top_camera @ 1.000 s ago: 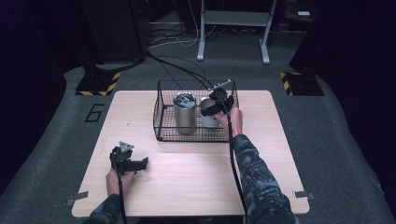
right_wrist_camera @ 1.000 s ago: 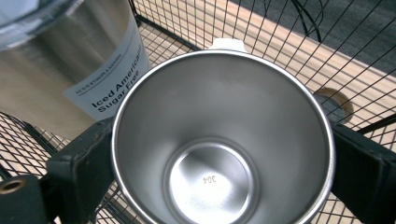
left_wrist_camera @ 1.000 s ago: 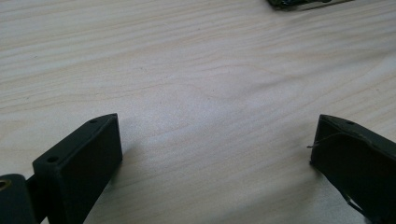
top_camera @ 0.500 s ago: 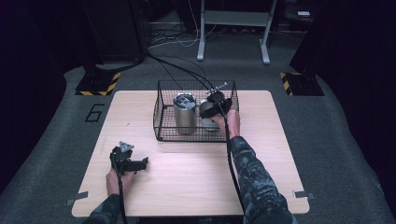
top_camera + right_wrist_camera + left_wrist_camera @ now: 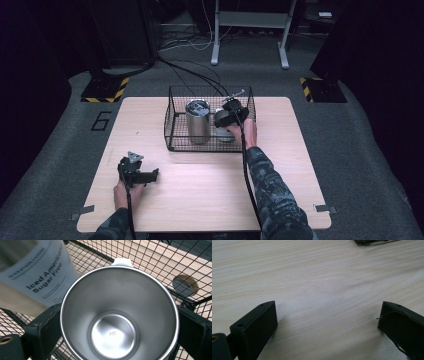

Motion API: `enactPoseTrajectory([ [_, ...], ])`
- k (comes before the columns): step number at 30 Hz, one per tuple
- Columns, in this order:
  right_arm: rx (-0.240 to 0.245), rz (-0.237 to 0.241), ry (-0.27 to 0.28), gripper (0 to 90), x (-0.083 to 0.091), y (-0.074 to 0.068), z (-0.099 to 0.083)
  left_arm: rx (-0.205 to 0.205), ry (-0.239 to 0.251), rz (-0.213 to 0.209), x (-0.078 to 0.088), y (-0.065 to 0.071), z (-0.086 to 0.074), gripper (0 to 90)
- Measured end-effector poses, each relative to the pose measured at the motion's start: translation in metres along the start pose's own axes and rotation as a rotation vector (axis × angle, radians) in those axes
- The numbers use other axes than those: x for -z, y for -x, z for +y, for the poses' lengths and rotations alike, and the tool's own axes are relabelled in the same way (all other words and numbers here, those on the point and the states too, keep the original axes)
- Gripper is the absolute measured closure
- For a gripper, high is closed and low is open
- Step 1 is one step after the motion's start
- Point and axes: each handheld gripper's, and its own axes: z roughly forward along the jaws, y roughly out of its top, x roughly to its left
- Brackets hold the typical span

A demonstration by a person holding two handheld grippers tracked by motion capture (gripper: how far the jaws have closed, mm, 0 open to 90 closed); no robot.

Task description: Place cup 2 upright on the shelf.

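Observation:
A black wire basket (image 5: 170, 126) stands at the table's far middle. Inside it is a tall steel tumbler (image 5: 197, 122) with a white "Iced Americano Sugar Free" label (image 5: 37, 277). To its right, a smaller steel cup (image 5: 117, 315) with a white handle sits between the jaws of my right gripper (image 5: 119, 317), which press on its two sides. The cup is empty and I look straight down into it. From the high view, my right gripper (image 5: 227, 119) reaches into the basket from above. My left gripper (image 5: 151, 175) rests open near the table's front left, with bare wood between its jaws (image 5: 327, 312).
The wooden table (image 5: 280, 165) is bare around the basket. A round cable hole (image 5: 185, 285) in the tabletop lies just beyond the basket's wire wall. Cables and a desk frame (image 5: 250, 30) stand on the floor behind the table.
My right gripper has sunk a little lower and nearer into the basket with the cup. The left gripper has stayed put.

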Motion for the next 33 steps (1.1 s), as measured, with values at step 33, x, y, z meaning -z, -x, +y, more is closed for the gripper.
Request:
enactPoseTrajectory([
  [33, 0.076, 0.001, 0.068, 0.0, 0.056, -0.010, -0.001, 0.009, 0.002, -0.003, 0.000, 0.001, 0.000, 2.0],
])
